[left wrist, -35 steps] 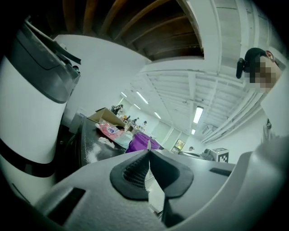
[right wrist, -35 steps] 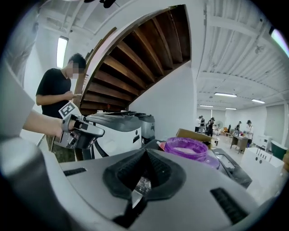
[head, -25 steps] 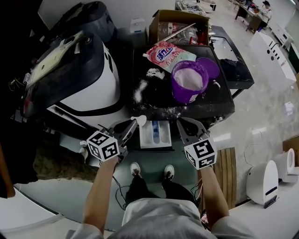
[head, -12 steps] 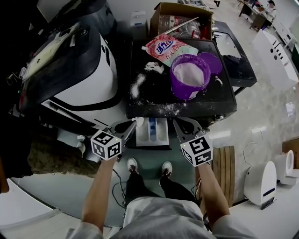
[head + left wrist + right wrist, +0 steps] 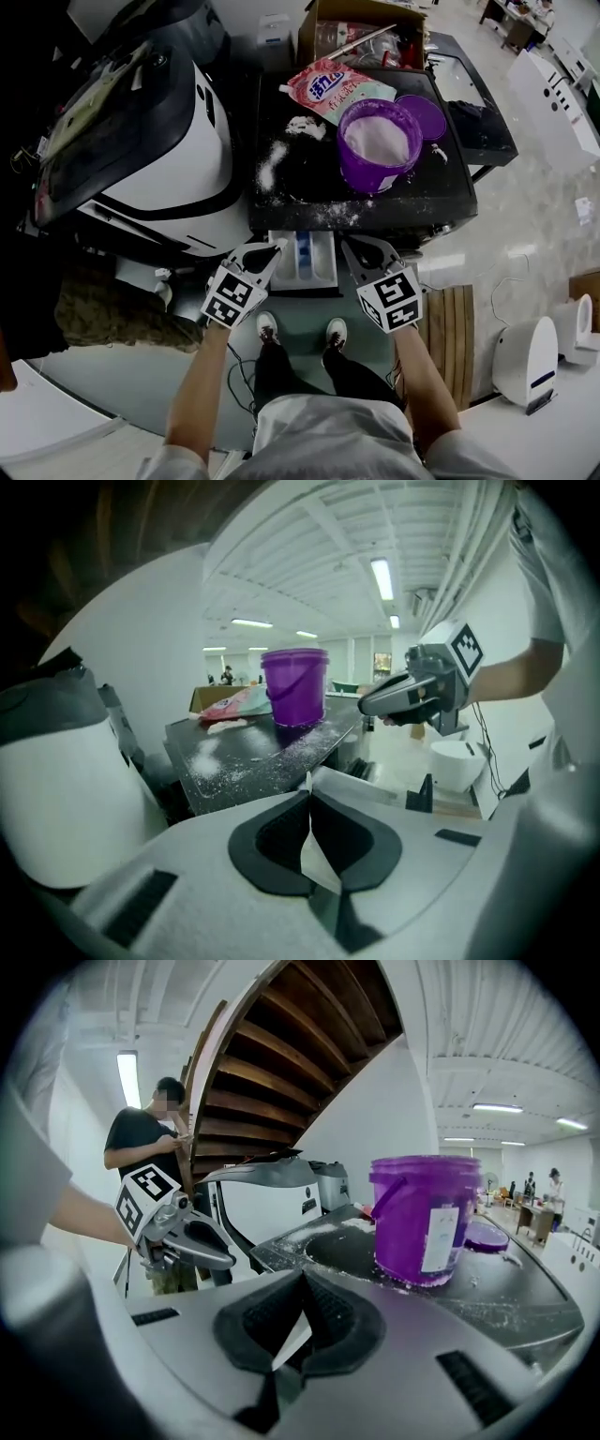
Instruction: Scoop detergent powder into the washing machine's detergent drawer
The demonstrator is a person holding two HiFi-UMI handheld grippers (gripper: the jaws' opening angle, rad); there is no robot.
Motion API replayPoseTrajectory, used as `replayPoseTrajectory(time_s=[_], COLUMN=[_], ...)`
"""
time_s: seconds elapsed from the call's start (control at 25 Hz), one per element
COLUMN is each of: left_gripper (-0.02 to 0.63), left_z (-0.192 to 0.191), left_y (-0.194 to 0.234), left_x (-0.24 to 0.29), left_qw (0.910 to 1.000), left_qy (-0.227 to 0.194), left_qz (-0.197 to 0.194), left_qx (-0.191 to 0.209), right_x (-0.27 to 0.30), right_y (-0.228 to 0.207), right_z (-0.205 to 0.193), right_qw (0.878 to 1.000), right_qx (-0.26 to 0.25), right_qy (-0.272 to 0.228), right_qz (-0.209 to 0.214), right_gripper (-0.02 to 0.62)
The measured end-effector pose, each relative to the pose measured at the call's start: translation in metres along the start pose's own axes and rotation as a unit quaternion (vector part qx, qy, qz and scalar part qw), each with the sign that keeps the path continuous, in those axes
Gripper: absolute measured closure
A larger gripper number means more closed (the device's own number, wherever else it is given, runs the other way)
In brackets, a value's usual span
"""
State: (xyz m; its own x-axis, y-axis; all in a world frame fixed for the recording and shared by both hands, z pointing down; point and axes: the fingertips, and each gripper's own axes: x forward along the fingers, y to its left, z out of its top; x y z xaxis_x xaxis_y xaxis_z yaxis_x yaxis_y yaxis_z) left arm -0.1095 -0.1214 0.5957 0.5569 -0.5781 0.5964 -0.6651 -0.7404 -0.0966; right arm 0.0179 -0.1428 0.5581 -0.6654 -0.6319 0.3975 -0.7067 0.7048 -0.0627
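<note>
The left gripper point(image 5: 267, 253), its jaws clamped on a small white scoop point(image 5: 279, 243), sits at the left edge of the open drawer point(image 5: 323, 268) — which runs near to far — while the right gripper point(image 5: 350, 247), closed and empty, flanks its right, and the purple bucket point(image 5: 366, 176) stands farther back.

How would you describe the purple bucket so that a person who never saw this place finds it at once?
Find the black washing machine top, dusted with spilled powder. The purple bucket stands upright on it, beyond the open detergent drawer and beside the pink detergent bag. Unlike the flat purple lid next to it, it is tall and holds white powder.
</note>
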Motion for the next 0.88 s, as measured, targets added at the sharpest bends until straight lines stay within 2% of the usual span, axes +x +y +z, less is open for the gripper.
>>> replayPoseTrajectory(time_s=[0.12,0.24,0.36,0.52,0.68,0.8,0.88], left_gripper=[0.592,0.592,0.592,0.592,0.592,0.592,0.592], left_z=[0.0,0.0,-0.002,-0.003,-0.005,-0.01,-0.011], left_y=[-0.006,-0.01,-0.013,-0.021,-0.029,-0.034,-0.036], left_x=[0.003,0.008,0.012,0.017,0.022,0.025,0.025], left_qw=[0.9979,0.9941,0.9846,0.9643,0.9393,0.9155,0.9041], left_qy=[0.015,0.024,0.04,0.06,0.075,0.09,0.094], left_qz=[0.012,0.018,0.031,0.042,0.048,0.056,0.067], left_qx=[0.062,0.104,0.168,0.254,0.331,0.388,0.411], right_x=[-0.002,-0.003,-0.005,-0.008,-0.01,-0.013,-0.014], right_y=[0.002,0.001,-0.002,-0.001,-0.002,-0.005,-0.008], right_z=[-0.01,-0.015,-0.018,-0.023,-0.029,-0.03,-0.03], right_qw=[1.0,1.0,1.0,1.0,1.0,1.0,1.0], right_qx=[0.005,0.011,0.014,0.016,0.017,0.017,0.016], right_qy=[0.007,0.01,0.011,0.014,0.018,0.018,0.018], right_qz=[0.001,-0.003,-0.006,-0.007,-0.008,-0.011,-0.015], right_gripper=[0.591,0.591,0.591,0.59,0.591,0.591,0.59])
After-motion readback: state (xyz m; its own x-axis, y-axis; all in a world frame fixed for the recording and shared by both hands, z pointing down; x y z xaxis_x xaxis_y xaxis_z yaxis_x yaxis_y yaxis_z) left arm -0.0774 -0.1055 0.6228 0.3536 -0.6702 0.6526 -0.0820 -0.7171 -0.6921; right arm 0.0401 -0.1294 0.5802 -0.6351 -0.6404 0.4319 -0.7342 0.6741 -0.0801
